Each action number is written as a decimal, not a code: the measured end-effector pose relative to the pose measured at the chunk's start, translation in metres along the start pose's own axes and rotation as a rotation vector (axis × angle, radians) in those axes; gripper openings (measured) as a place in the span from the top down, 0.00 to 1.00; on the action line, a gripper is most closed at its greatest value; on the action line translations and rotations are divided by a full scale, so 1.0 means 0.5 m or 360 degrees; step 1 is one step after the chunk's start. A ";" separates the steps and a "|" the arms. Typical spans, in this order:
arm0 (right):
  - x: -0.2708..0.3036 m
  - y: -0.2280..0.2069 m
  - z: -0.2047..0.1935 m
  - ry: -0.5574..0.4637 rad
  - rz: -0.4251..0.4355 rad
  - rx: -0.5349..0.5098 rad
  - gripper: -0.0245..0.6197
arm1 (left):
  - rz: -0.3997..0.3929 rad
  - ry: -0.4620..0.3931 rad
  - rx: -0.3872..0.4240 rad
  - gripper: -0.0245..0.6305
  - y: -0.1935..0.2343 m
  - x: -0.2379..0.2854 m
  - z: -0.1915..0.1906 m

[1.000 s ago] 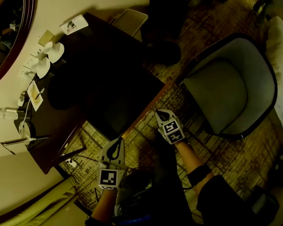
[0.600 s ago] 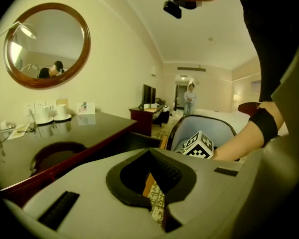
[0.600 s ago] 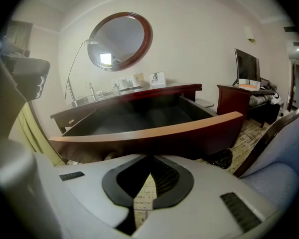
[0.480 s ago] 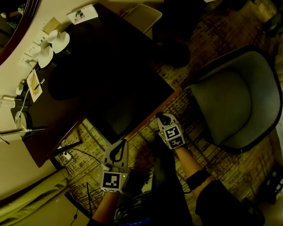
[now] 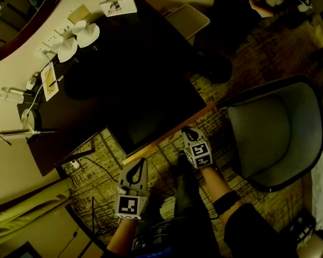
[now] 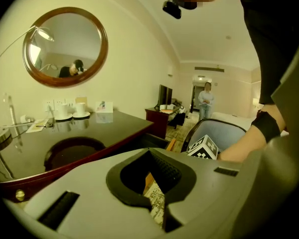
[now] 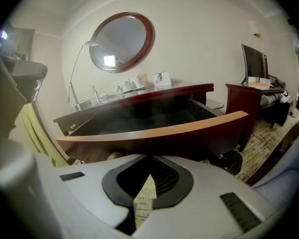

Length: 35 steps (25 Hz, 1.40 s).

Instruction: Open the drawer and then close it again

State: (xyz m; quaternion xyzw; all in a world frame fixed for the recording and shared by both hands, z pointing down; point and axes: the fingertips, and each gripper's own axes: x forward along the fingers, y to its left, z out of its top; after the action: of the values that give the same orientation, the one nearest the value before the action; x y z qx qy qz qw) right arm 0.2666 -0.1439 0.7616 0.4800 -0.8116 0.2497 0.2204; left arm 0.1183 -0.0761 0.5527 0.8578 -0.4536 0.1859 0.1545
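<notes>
The dark wooden desk (image 5: 124, 63) has its wide drawer (image 5: 151, 122) pulled out, its pale front edge (image 5: 169, 136) running slantwise. In the right gripper view the drawer front (image 7: 154, 128) fills the middle, with the dark inside behind it. My right gripper (image 5: 187, 129) is shut and holds nothing, its tip just short of the drawer's front edge near its right part. My left gripper (image 5: 135, 163) is also shut and holds nothing, close to the front's left end. In the left gripper view its jaws (image 6: 154, 193) point past the desk top (image 6: 89, 128).
A grey armchair (image 5: 274, 133) stands right of the drawer on patterned carpet (image 5: 97, 165). Cups on saucers (image 5: 75, 39), a card (image 5: 118, 5), a lamp (image 5: 27, 125) and a bottle sit along the desk's wall side. A round mirror (image 6: 65, 46) hangs above. A person (image 6: 206, 99) stands in the far doorway.
The head view has swung, so the desk and chair sit further right and lower. My right gripper has closed in on the drawer's front edge. Both grippers stay shut, and the drawer stays open.
</notes>
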 end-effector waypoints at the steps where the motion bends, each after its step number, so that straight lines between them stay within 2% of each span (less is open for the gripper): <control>1: 0.016 -0.001 0.013 -0.0001 0.0015 -0.0009 0.96 | 0.0029 -0.0008 -0.0011 0.96 0.009 0.000 0.000; 10: 0.183 -0.015 0.143 -0.0048 0.0077 -0.0075 0.96 | 0.0291 -0.0064 -0.0132 0.96 0.104 -0.019 0.000; 20: 0.328 -0.016 0.258 -0.0126 0.0059 -0.0147 0.96 | 0.0490 -0.0155 -0.0241 0.96 0.178 -0.024 -0.039; 25: 0.330 -0.022 0.253 -0.0121 0.0038 -0.0139 0.96 | 0.0567 -0.0101 -0.0301 0.96 0.192 -0.061 -0.054; 29: 0.337 -0.015 0.268 -0.0103 0.0045 -0.0192 0.96 | 0.0623 -0.0121 -0.0283 0.96 0.222 -0.084 -0.046; 35: 0.251 0.041 0.255 -0.0050 0.0065 -0.0215 0.96 | 0.0649 -0.0118 -0.0284 0.96 0.240 -0.130 -0.018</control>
State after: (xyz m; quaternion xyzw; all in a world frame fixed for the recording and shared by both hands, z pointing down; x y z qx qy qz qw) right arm 0.1777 -0.2981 0.7333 0.4512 -0.8396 0.1911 0.2344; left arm -0.0175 -0.0903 0.5424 0.7375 -0.6377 0.1406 0.1720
